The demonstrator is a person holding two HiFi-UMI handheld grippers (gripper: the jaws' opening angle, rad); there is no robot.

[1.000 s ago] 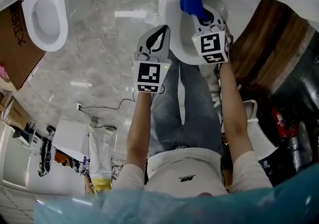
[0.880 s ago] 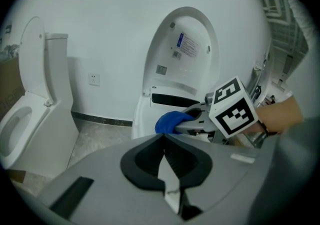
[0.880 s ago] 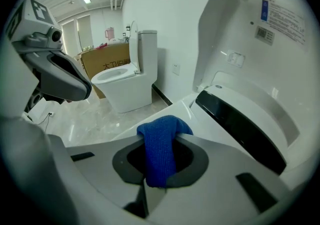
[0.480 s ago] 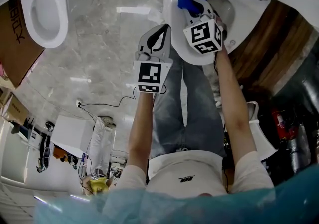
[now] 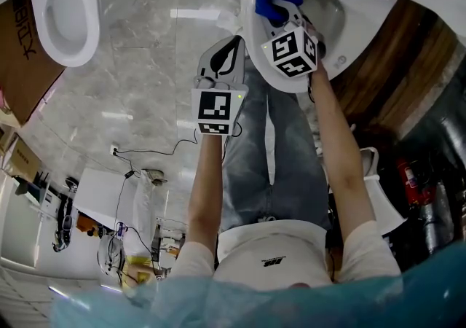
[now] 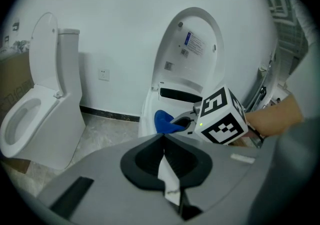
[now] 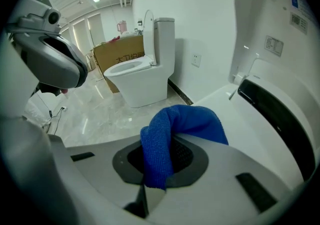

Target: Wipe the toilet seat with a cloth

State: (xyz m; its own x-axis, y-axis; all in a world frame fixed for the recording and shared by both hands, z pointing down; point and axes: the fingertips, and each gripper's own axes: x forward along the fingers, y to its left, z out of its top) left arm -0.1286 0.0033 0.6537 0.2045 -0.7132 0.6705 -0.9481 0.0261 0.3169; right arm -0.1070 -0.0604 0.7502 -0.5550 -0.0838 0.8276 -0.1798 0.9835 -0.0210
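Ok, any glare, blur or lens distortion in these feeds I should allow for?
Head view: bright light streaks glare off the glossy grey marble floor. Left gripper view: fisheye with dark corners, bowing the raised white toilet lid. Right gripper view: same bending at the edges, yet the blue microfibre cloth in the right gripper looks sharp.

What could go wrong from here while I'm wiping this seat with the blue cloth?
The blue cloth is pinched only by a fold in the right gripper, so dragging may pull it free and drop it into the bowl. It covers only part of the jaws, so hard plastic might scrape the toilet seat.
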